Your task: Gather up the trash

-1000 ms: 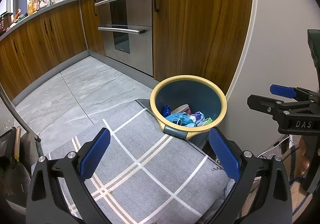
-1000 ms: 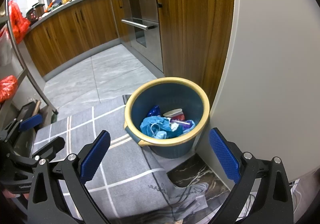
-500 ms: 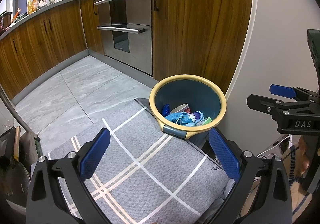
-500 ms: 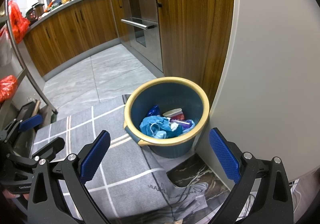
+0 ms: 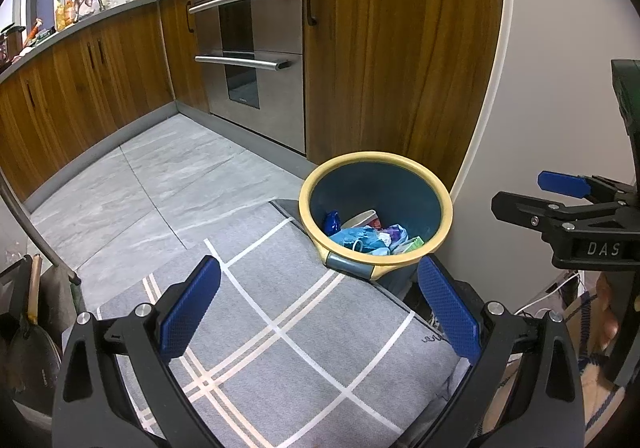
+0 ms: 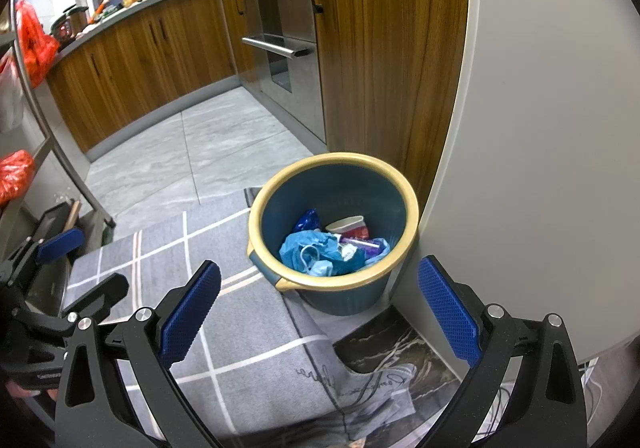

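A blue trash bin with a yellow rim (image 5: 436, 192) (image 6: 404, 184) stands on the floor against a white wall. Inside lies trash (image 5: 370, 238) (image 6: 328, 244): blue plastic wrap, a paper cup, purple and green wrappers. My left gripper (image 5: 318, 306) is open and empty, held above the grey rug short of the bin. My right gripper (image 6: 320, 304) is open and empty, held just in front of and above the bin. The right gripper also shows at the right of the left wrist view (image 5: 560, 204), and the left gripper at the left of the right wrist view (image 6: 60, 264).
A grey checked rug (image 5: 280, 328) (image 6: 224, 320) lies before the bin, its corner folded (image 6: 360, 380). Wooden cabinets (image 5: 400, 48) and a steel oven (image 5: 248, 48) stand behind. A metal rack (image 6: 60, 152) with red bags is at left. Cables (image 5: 552, 292) lie at right.
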`<action>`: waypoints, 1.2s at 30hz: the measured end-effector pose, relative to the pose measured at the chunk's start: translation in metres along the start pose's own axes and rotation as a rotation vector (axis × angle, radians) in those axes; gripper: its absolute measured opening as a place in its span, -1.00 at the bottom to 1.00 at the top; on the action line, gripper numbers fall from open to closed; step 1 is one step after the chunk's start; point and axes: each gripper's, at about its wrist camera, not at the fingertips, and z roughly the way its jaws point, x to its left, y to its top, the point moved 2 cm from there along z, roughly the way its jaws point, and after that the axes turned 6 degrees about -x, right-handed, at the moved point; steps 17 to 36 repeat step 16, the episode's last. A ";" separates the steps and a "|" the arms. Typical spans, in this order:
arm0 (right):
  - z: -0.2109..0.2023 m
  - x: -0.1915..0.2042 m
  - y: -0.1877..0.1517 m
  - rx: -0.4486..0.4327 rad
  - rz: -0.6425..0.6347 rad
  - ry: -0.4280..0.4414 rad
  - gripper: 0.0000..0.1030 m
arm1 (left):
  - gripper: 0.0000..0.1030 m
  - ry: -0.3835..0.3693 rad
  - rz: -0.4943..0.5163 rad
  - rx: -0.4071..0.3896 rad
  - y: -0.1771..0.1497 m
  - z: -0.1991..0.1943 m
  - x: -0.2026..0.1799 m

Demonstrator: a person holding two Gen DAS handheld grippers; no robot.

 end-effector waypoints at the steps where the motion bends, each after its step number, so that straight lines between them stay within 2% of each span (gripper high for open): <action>1: 0.000 0.000 0.000 0.000 0.000 0.000 0.90 | 0.89 -0.006 -0.002 -0.004 0.000 0.000 0.000; 8: 0.000 -0.001 -0.001 0.001 0.002 0.000 0.90 | 0.89 -0.031 0.000 0.000 -0.001 -0.001 0.000; 16: 0.000 -0.001 -0.002 0.002 0.003 -0.002 0.90 | 0.89 -0.019 0.004 0.030 -0.003 0.001 0.002; 36: 0.000 -0.001 -0.002 0.002 0.003 -0.002 0.90 | 0.89 -0.019 0.004 0.030 -0.003 0.001 0.002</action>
